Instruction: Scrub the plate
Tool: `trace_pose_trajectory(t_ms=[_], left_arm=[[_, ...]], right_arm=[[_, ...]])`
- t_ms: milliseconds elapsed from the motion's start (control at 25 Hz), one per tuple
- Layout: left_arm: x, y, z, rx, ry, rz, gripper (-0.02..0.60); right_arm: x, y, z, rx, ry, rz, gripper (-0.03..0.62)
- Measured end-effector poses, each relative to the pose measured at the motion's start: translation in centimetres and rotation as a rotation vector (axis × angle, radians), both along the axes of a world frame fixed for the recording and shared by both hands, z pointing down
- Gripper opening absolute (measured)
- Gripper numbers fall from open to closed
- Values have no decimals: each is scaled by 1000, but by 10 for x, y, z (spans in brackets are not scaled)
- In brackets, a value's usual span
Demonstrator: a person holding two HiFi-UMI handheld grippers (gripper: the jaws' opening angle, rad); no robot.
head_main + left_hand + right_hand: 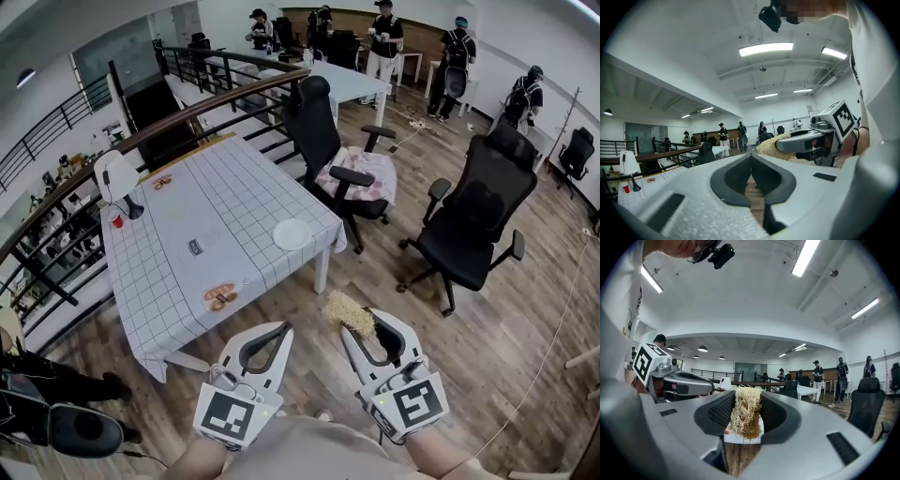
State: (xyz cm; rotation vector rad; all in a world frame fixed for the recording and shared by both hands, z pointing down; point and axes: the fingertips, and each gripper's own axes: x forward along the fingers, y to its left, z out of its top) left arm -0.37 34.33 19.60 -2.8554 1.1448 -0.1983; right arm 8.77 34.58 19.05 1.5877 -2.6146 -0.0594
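Head view, left to right. The table (178,281), draped in a white checked cloth, fills the left half of the scene.

The left hand-held gripper (279,330) hangs over the wooden floor, short of the table. Its jaws are pressed tip to tip with nothing between them, as the left gripper view confirms (751,155).

The plate (292,233) is white, round and apparently bare. It lies flat on the cloth near the table's right-hand edge, well apart from both tools.

The scrubber (349,312) is a pale, stringy pad pinched between the jaws of the right hand-held gripper (361,326). Its fibres bulge above the jaw tips in the right gripper view (746,416).

Handling, as judged:
- **Plate:** probably light, rigid and smooth, so it may slide on the cloth under scrubbing. Its material cannot be told, so treat it as breakable.
- **Grip:** the rim nearest the person looks the best hold for the empty left tool.
- **Scrubber:** soft and yielding, and it should flatten against the plate's face.
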Motion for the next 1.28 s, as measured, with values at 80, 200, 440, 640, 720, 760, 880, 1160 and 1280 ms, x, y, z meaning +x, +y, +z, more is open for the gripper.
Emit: trace_pose_trajectory(t_ms=[80, 200, 440, 640, 720, 760, 880, 1160, 1280], left_arm=[[4, 3, 1, 3, -4, -8, 14], [11, 7, 2, 4, -9, -19, 14], [22, 13, -8, 18, 8, -51, 14], [24, 11, -7, 18, 8, -71, 14], [23, 8, -4, 16, 12, -80, 14], [23, 6, -3, 16, 12, -82, 14], [20, -1, 4, 13, 13, -86, 14], [6, -42, 15, 21, 39, -99, 14], [0, -68, 16, 19, 24, -111, 14]], right_arm=[[5, 1, 1, 4, -5, -6, 152], [12, 4, 1, 6, -12, -12, 152], [26, 14, 5, -3, -9, -30, 152], [31, 10, 3, 0, -17, -32, 152], [31, 7, 3, 1, -17, -39, 152], [30, 5, 4, 2, -16, -43, 152], [27, -4, 8, 6, -13, -51, 152], [16, -39, 22, -18, -7, -55, 152], [7, -64, 26, -24, 4, -66, 152]])
